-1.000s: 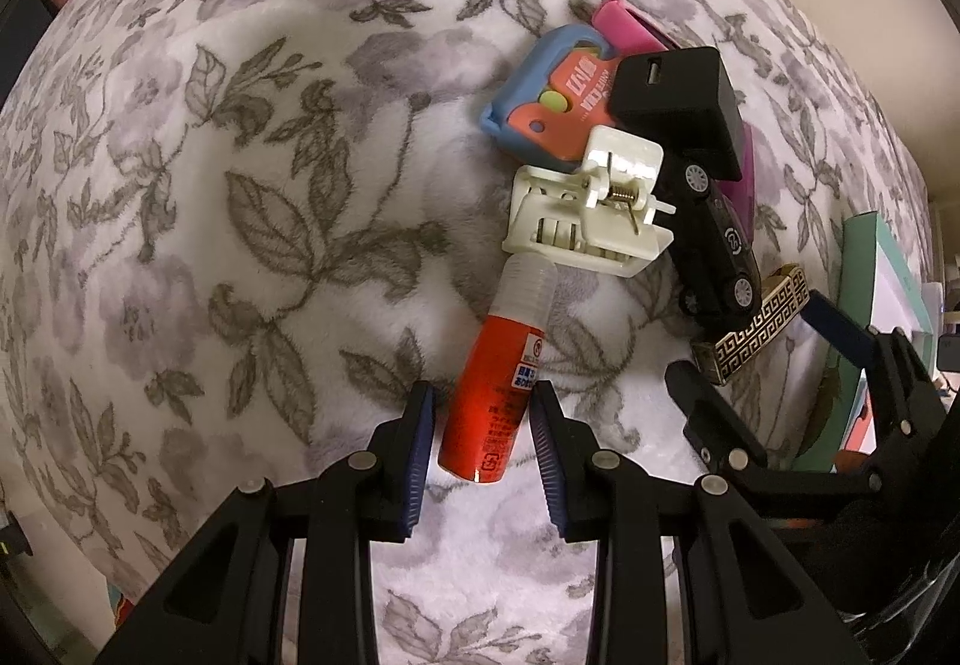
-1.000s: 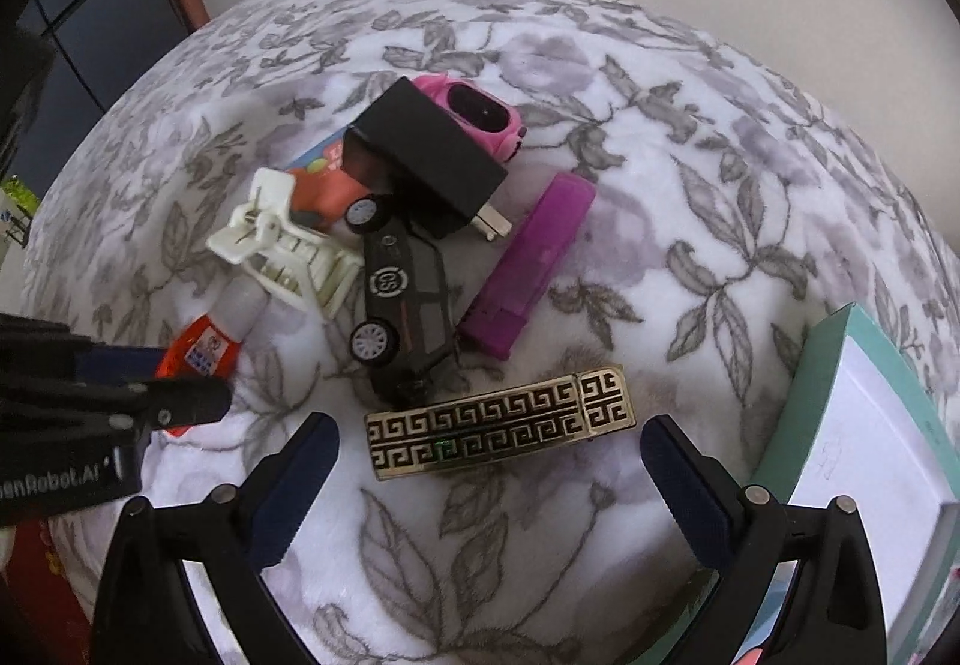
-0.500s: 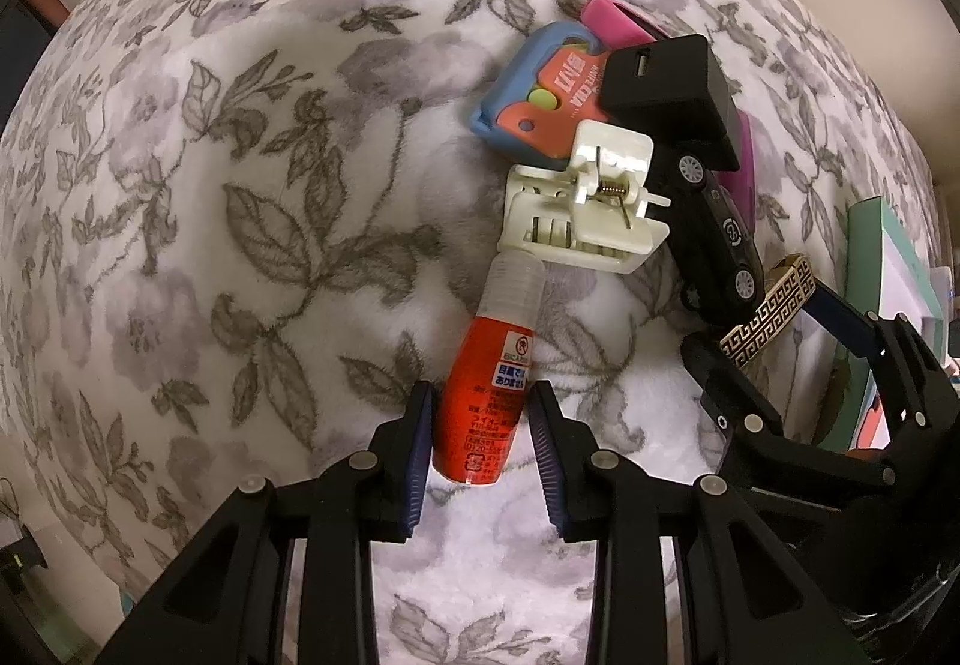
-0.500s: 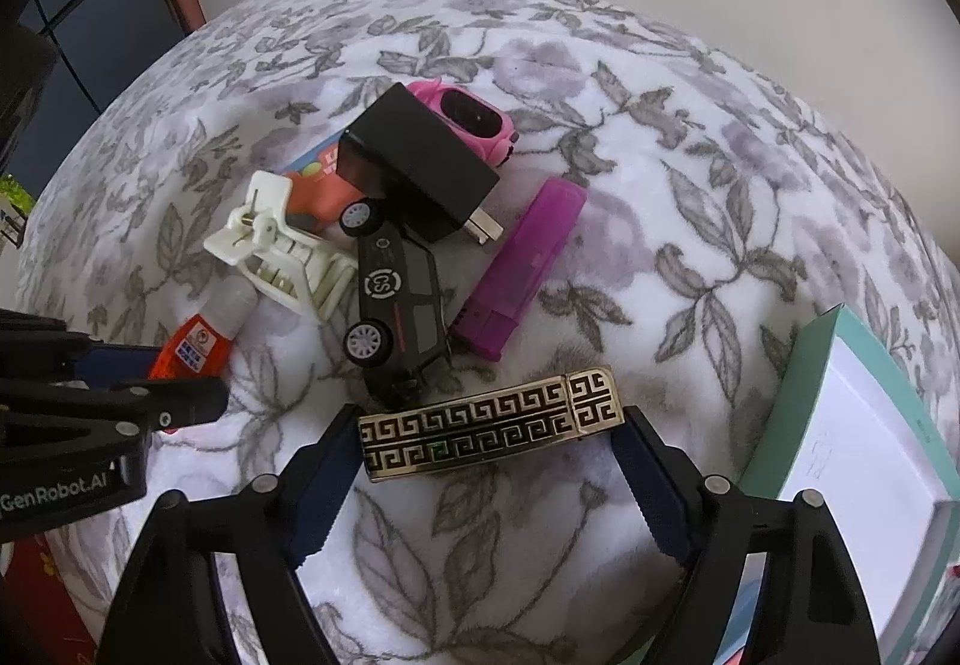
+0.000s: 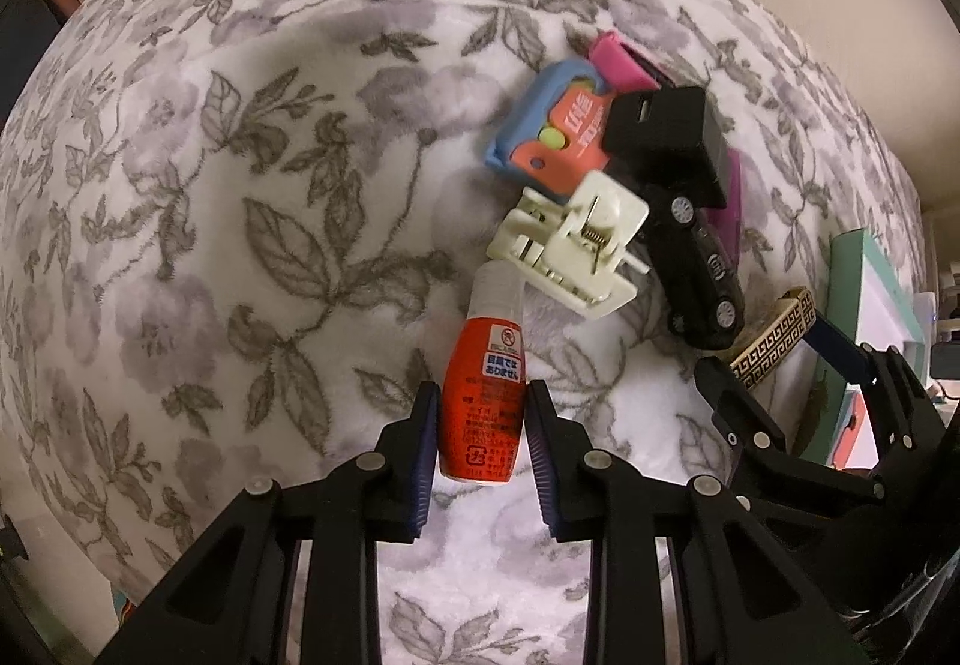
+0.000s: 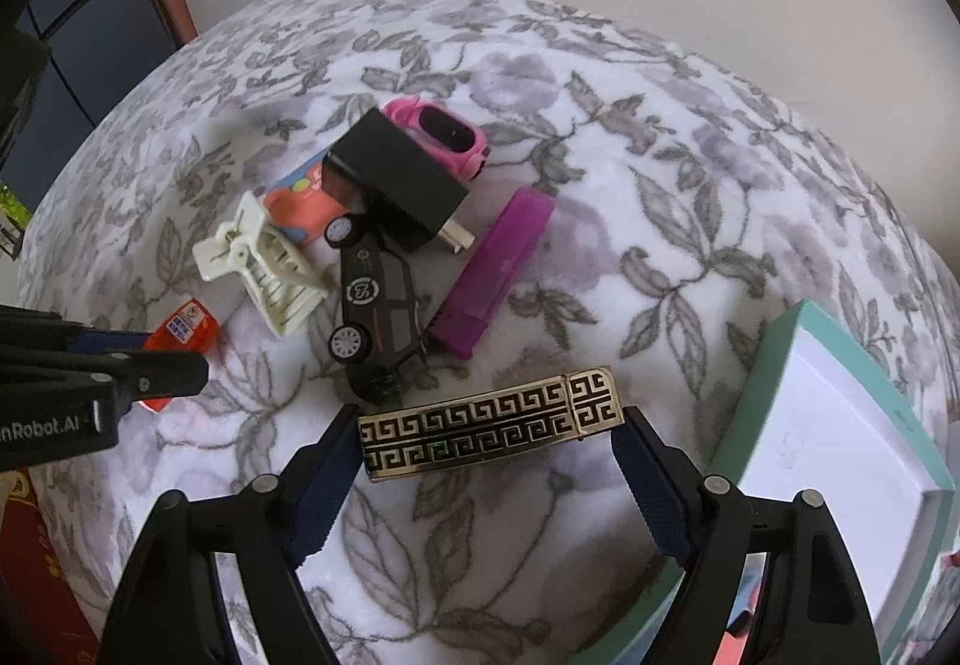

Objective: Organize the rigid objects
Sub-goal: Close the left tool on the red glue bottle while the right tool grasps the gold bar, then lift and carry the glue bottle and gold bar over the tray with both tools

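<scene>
Both grippers point down, clamping red bottle (image 5: 483, 402) and gold bar (image 6: 491, 429).

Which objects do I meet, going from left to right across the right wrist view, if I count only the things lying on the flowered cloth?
Red bottle → cream hair clip → black toy car → purple lighter → teal box. The adapter, the pink toy, the card and the gold patterned lighter overlap these in the order, so I leave them out.

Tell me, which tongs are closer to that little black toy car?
Right. The right tongs grip the gold patterned bar lying just beside the black toy car; the left tongs clasp the red bottle, beyond the white clip.
</scene>
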Tool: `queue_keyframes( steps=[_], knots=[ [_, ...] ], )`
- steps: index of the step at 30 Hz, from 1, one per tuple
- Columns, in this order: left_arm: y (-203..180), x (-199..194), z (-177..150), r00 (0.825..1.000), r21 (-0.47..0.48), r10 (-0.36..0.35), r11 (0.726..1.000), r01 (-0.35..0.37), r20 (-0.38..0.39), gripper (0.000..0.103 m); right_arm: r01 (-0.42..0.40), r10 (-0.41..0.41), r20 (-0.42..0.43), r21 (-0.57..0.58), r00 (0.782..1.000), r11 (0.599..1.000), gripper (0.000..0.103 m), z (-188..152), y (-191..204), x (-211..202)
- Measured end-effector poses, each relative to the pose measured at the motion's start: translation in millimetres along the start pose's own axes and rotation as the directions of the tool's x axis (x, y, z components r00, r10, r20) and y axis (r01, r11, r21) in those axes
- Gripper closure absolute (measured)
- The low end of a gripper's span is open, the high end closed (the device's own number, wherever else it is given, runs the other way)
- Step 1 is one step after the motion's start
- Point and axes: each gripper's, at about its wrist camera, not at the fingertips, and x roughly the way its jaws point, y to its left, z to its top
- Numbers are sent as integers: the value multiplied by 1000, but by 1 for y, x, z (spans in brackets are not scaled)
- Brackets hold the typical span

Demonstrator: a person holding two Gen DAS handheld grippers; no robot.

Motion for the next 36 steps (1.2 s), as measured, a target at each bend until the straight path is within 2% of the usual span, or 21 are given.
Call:
queue_keyframes(
  steps=[8,20,29,36],
  knots=[
    [1,-31,4,997,7,-37,999,36,62,74,21,-22,36,42,999,999,18,0,-7,-23],
    [-27,-52,-5,991,82,-86,994,78,104,74,79,-90,60,163,994,983,18,-20,-27,-69],
    [-64,-63,-16,982,184,-134,977,109,134,74,141,-157,38,269,987,953,18,-54,-51,-96],
    [-103,-69,-33,972,302,-170,946,116,160,74,195,-203,-11,332,979,923,18,-78,-75,-102]
  ],
)
